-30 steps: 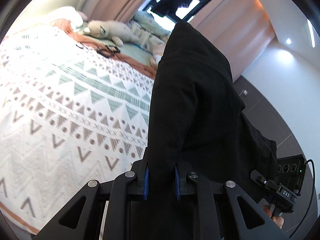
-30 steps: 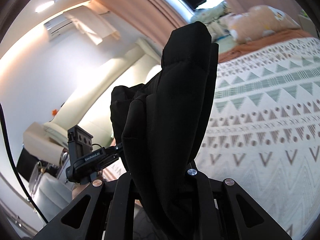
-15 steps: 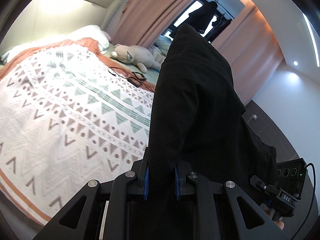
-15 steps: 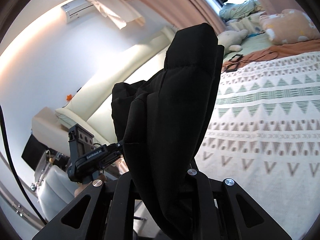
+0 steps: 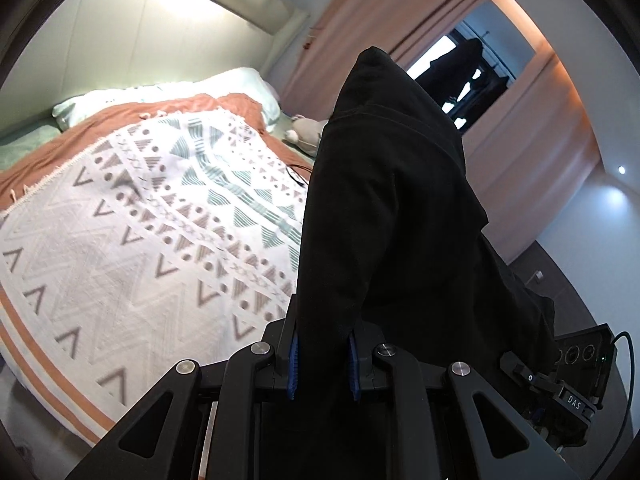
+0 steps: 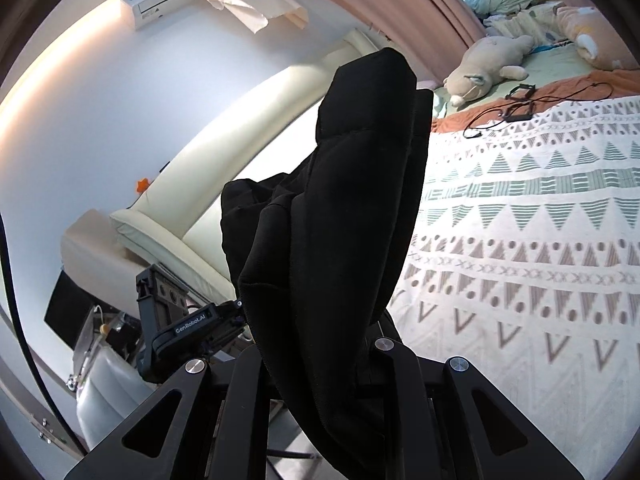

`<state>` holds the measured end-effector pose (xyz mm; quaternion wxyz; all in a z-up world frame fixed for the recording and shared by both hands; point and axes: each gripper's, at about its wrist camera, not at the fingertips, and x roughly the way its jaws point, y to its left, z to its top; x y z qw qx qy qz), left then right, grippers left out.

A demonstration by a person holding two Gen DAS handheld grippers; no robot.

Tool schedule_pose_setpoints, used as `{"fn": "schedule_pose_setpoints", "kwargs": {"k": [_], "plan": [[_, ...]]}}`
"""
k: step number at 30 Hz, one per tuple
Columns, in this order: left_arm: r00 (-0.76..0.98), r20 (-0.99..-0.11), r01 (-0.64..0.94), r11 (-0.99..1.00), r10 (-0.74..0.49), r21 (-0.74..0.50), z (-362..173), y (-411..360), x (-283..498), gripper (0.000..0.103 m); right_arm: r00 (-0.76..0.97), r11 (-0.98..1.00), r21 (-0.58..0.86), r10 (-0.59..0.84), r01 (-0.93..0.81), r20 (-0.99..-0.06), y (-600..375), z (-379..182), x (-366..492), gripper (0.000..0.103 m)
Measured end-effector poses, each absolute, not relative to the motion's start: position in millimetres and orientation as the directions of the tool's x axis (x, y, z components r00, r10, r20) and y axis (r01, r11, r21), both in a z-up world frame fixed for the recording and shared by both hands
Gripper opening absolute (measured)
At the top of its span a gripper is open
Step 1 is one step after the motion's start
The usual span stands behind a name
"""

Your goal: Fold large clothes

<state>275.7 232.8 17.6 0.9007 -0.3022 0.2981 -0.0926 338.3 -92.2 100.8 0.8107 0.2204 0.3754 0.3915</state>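
Observation:
A large black garment point(image 5: 384, 216) hangs between both grippers, held up in the air beside the bed. My left gripper point(image 5: 322, 360) is shut on one edge of it, the cloth pinched between the blue pads. My right gripper point(image 6: 320, 360) is shut on another bunched part of the black garment point(image 6: 340, 240), which hides its fingertips. The right gripper's body shows at the lower right of the left wrist view point(image 5: 568, 392); the left gripper's body shows at the lower left of the right wrist view point(image 6: 188, 320).
A bed with a white patterned blanket point(image 5: 132, 248) lies to the left in the left view and to the right in the right view point(image 6: 528, 240). A plush toy point(image 6: 484, 68), black cables point(image 6: 516, 108), pillows point(image 5: 168, 96) and curtains point(image 5: 372, 20) are beyond. A cream sofa point(image 6: 172, 232) stands at left.
Both grippers have tilted and risen with the garment; the bed has dropped lower and farther in both views, and more of the wall, headboard and ceiling shows.

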Motion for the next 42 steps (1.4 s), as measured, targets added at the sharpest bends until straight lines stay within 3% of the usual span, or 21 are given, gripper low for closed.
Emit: {"fn": "schedule_pose_setpoints", "kwargs": {"k": [17, 28, 42], "plan": [[0.825, -0.555, -0.225, 0.836, -0.111, -0.500, 54, 377, 260, 0.019, 0.191, 0.437, 0.718, 0.896, -0.542, -0.401, 131, 92, 366, 0.016], [0.759, -0.642, -0.425, 0.832, 0.111, -0.358, 73, 439, 248, 0.018, -0.032, 0.294, 0.783, 0.928, -0.548, -0.371, 262, 66, 342, 0.016], [0.661, -0.736, -0.490, 0.827, 0.147, -0.275, 1, 436, 344, 0.018, -0.073, 0.352, 0.827, 0.903, -0.438, -0.423, 285, -26, 397, 0.016]]}}
